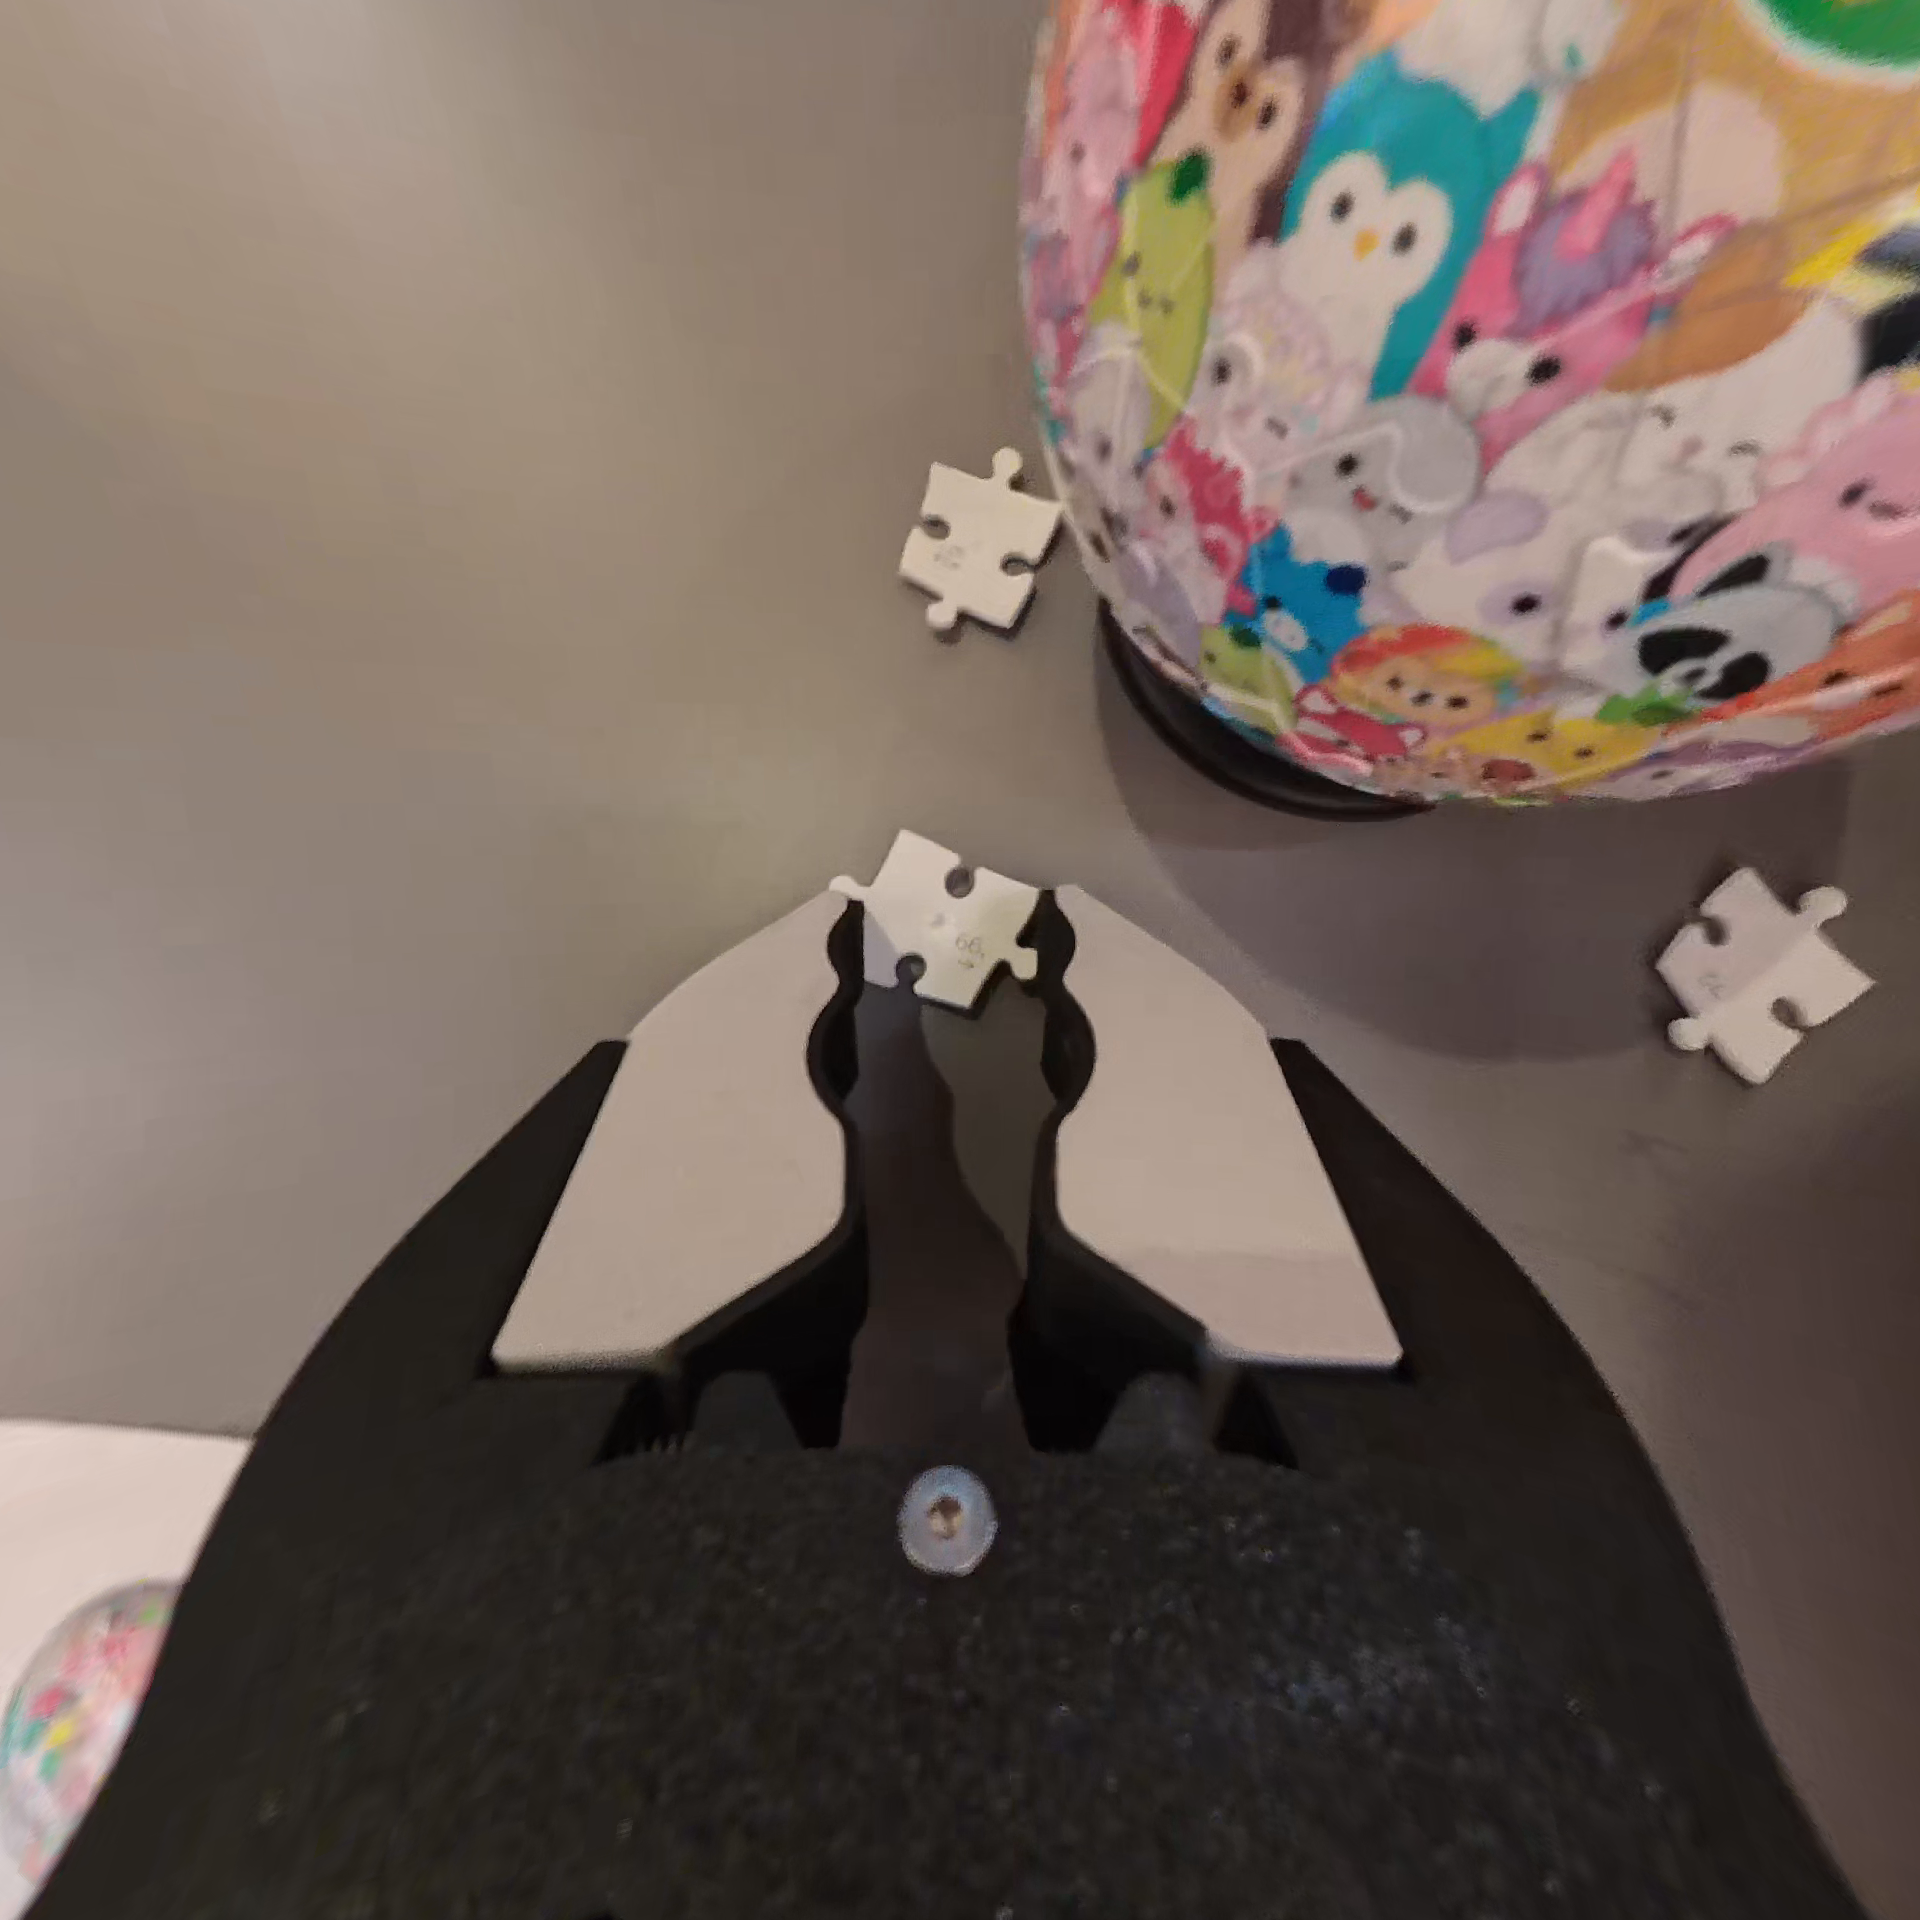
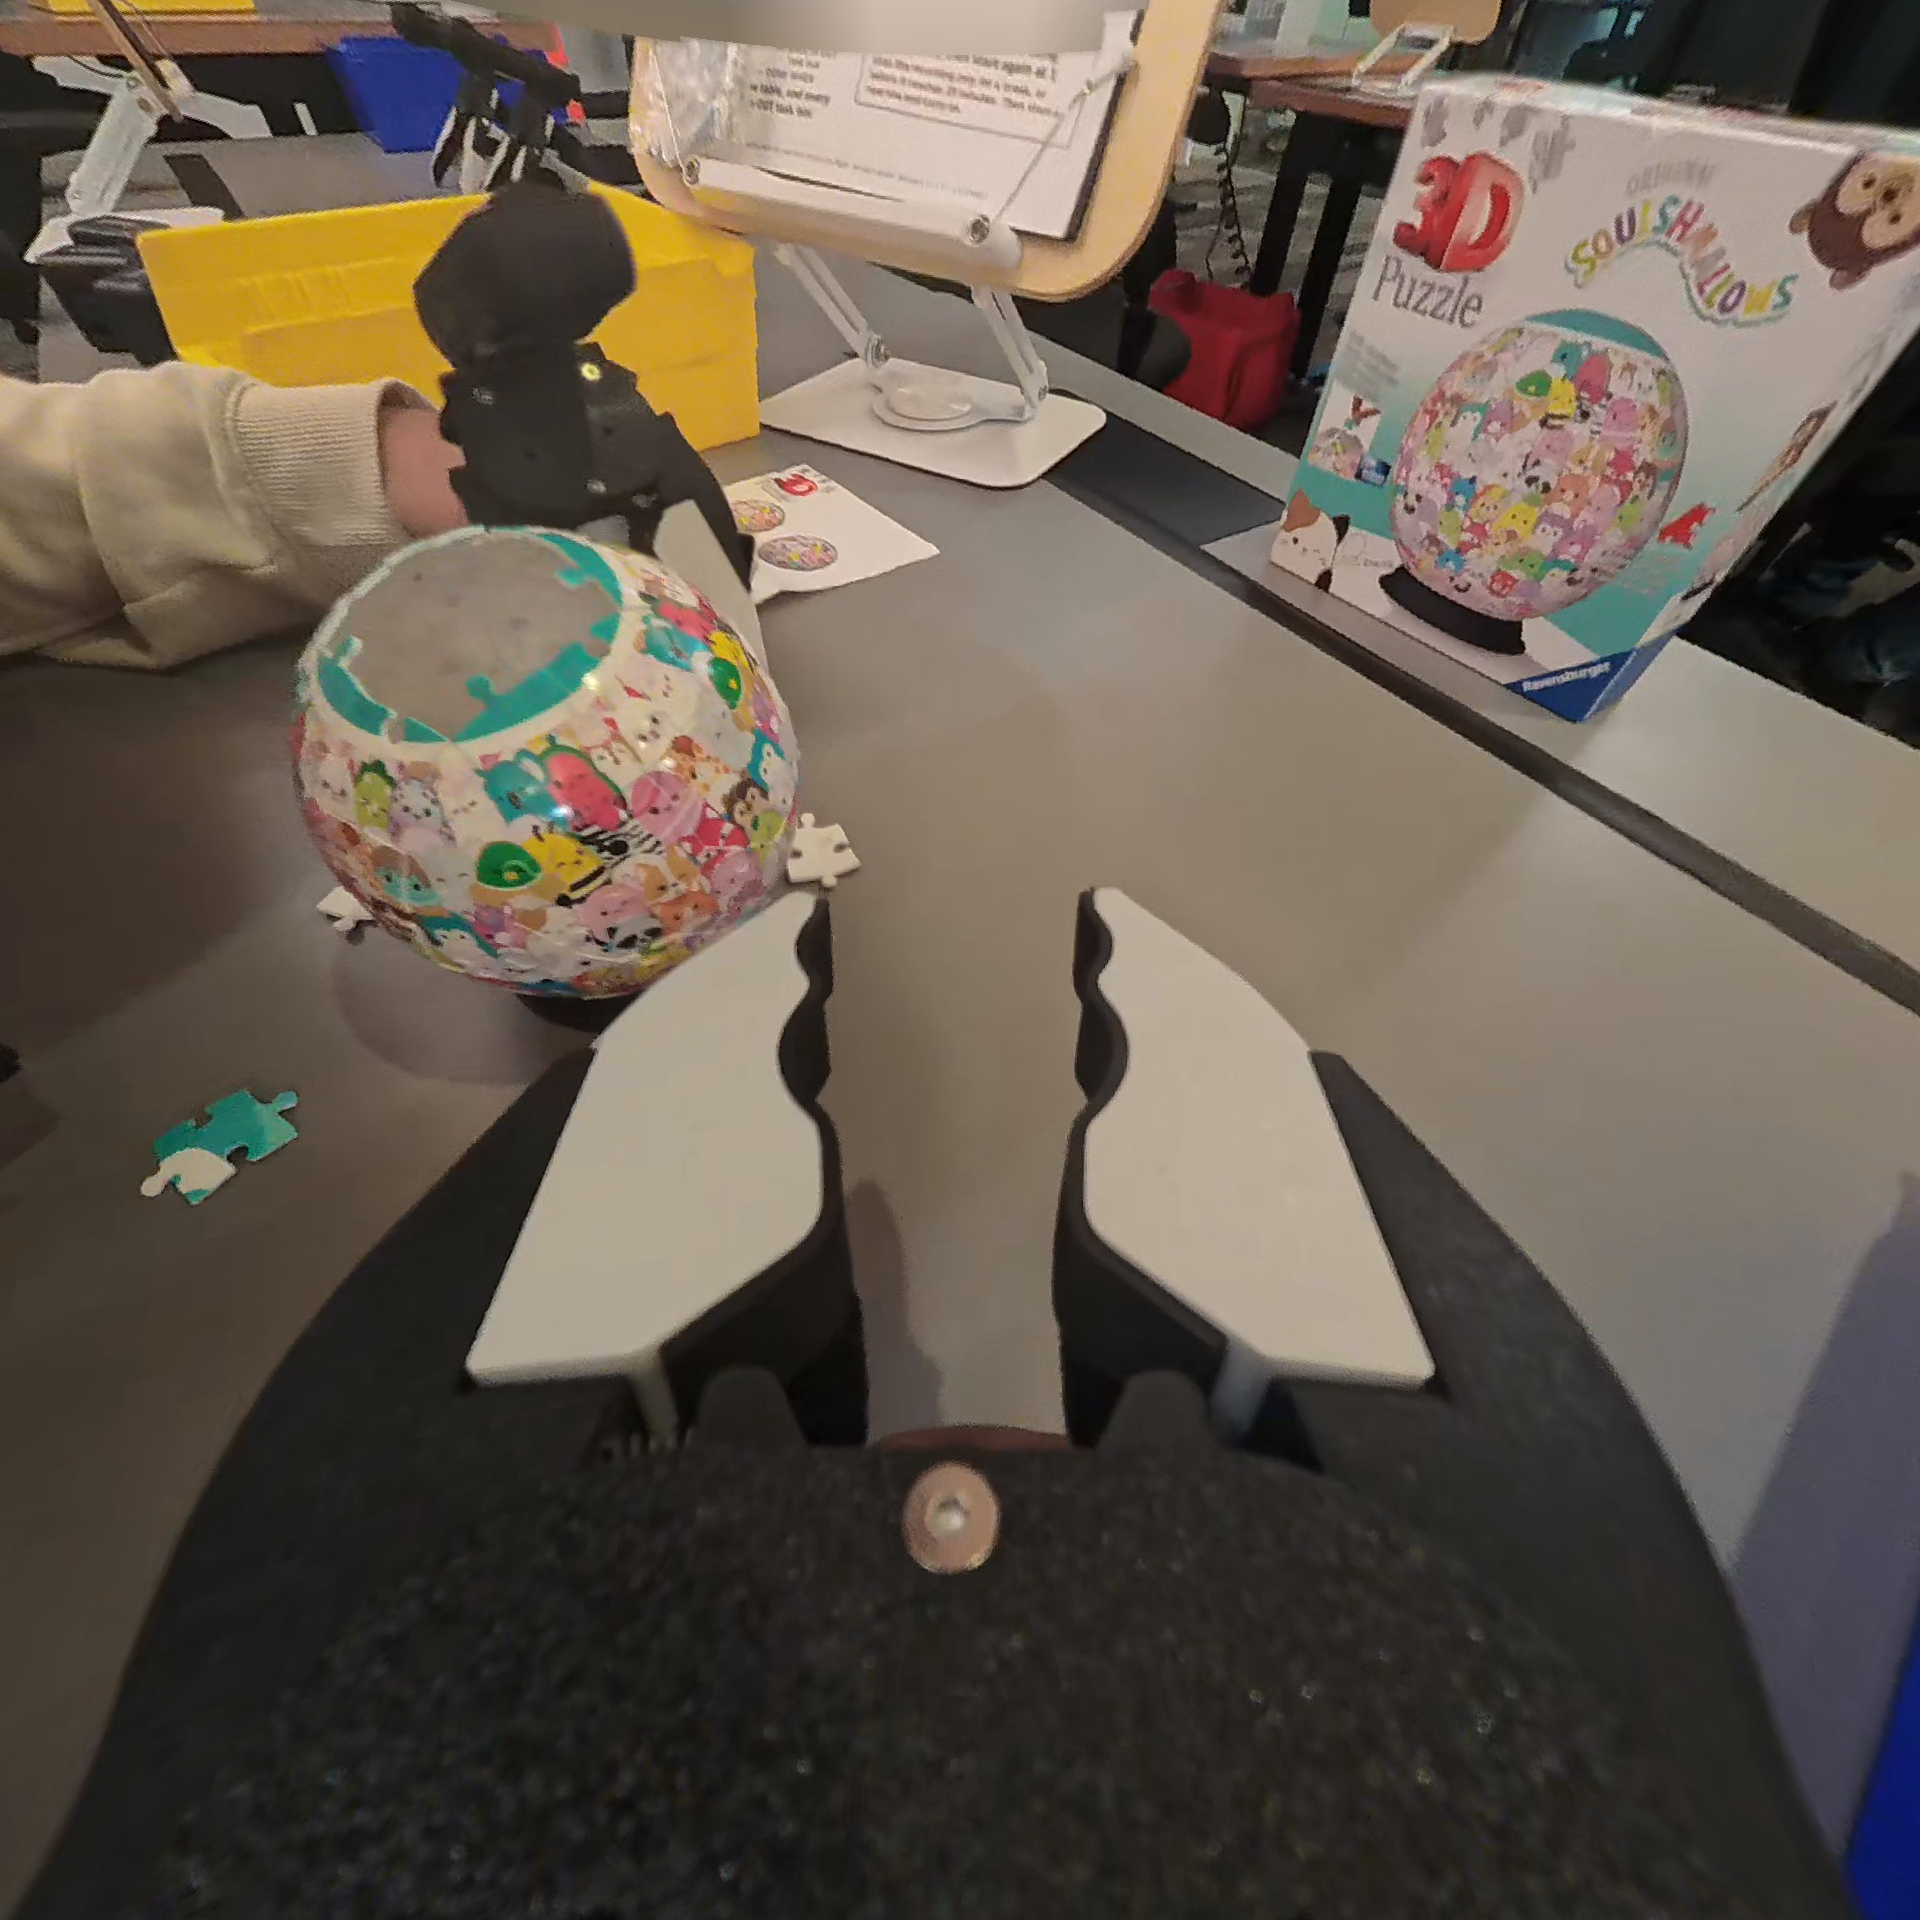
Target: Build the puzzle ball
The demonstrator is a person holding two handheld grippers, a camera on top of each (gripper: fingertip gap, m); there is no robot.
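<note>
The colourful puzzle ball stands on a black stand at the upper right of the left wrist view. My left gripper is shut on a white, face-down puzzle piece, held at the fingertips just in front of the ball. In the right wrist view the ball has a ragged open hole at its top. My right gripper is open and empty, low over the table to the right of the ball. The left gripper's black body shows behind the ball.
Two loose face-down pieces lie beside the ball. A teal piece lies front left and a white piece lies by the ball. A puzzle box, yellow bin, document stand and leaflet stand behind. Tip to tip, the grippers are about 25 centimeters apart.
</note>
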